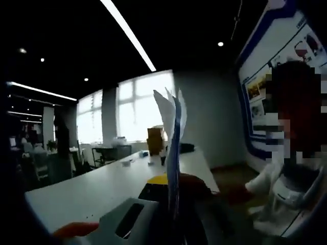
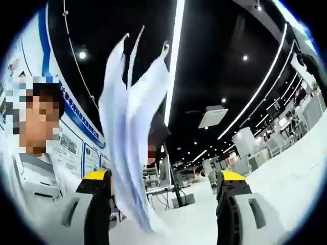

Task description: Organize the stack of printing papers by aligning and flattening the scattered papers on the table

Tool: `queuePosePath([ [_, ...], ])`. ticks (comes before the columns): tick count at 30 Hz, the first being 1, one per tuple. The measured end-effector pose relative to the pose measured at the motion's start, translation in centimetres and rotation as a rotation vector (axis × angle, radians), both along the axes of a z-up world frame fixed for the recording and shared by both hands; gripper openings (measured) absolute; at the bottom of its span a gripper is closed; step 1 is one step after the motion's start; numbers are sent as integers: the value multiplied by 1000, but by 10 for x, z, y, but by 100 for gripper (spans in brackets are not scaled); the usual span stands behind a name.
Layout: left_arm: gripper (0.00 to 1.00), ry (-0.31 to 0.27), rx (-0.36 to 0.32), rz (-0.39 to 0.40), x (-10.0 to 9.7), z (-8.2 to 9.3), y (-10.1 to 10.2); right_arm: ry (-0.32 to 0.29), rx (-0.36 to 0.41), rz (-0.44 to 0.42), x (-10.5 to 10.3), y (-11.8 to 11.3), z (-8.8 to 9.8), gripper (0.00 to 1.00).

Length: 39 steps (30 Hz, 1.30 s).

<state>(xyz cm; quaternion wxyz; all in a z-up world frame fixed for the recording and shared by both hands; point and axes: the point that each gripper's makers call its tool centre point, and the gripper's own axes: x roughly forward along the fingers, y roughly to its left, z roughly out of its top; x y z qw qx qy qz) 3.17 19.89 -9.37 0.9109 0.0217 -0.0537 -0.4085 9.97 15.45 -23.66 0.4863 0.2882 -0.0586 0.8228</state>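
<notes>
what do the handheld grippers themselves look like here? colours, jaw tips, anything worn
Right gripper: two light grey moulded jaws with dark slot-shaped recesses, black inner faces and yellow caps at the tips. Left gripper: the same light grey shell with a dark slot, a yellow tip, and an orange-red patch at the lower edge. No cables show. The person wears a white top with a grey collar.

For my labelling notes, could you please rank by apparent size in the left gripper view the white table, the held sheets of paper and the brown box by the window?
1. white table, largest.
2. sheets of paper, though nearness to the camera inflates them.
3. brown box, smallest and far off.
</notes>
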Motion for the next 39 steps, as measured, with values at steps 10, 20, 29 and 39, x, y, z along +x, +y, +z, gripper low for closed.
queuePosePath([
  [10,5,-2,-89,-17,-3,-9,22,-128,235,124,-18,-25,26,0],
  [20,6,62,-88,82,19,-99,42,-278,-98,-59,29,-31,-12,0],
  [29,6,74,-62,107,37,-147,46,-332,-156,-151,26,-32,-33,0],
  [39,6,72,-142,48,30,-190,46,-357,-183,-106,29,-31,-46,0],
])
